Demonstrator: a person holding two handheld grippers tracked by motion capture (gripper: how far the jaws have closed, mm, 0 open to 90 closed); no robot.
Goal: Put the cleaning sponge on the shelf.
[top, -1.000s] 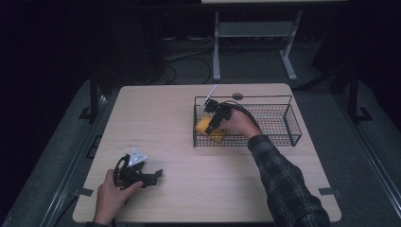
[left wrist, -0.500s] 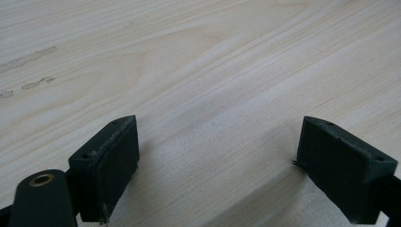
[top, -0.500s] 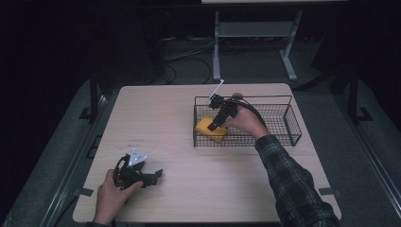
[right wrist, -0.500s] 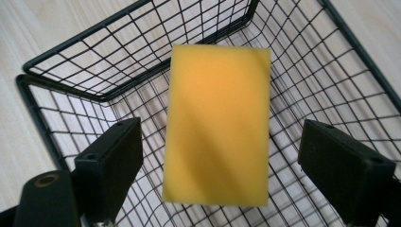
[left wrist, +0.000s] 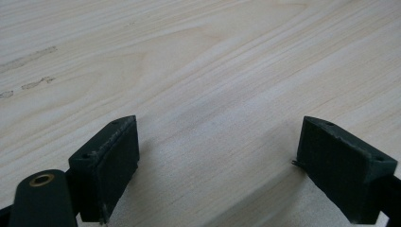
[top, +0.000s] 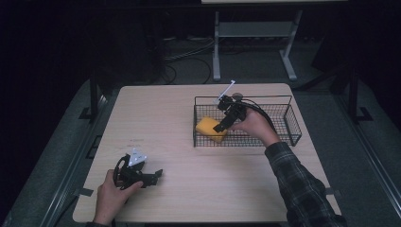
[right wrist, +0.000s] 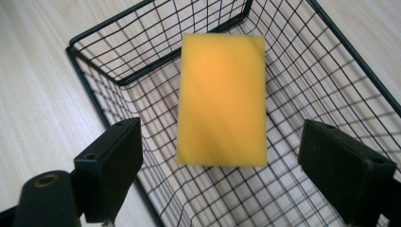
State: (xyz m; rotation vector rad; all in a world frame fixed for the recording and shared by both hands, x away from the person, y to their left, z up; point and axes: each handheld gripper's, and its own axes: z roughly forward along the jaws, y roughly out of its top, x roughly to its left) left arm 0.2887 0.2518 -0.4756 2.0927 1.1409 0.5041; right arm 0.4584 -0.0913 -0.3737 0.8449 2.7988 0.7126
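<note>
Yellow sponge (right wrist: 221,99) now lies free in the wire basket (top: 283,101)'s left end, released by the right tool (top: 222,126), jaws spread above it; left tool (top: 153,176) rests agape on the worktop (top: 189,189), so placement looks done.

A: Any lettering, labels, brands or numbers to log?

B: None legible. The yellow sponge (right wrist: 221,99) face is plain, the wire basket (right wrist: 331,56) carries no tag.

A: Tabletop?

B: Faint grey smudges on the table (left wrist: 28,71), upper left of the left gripper view; not readable as text. Nothing printed on the jaw pads either.
</note>
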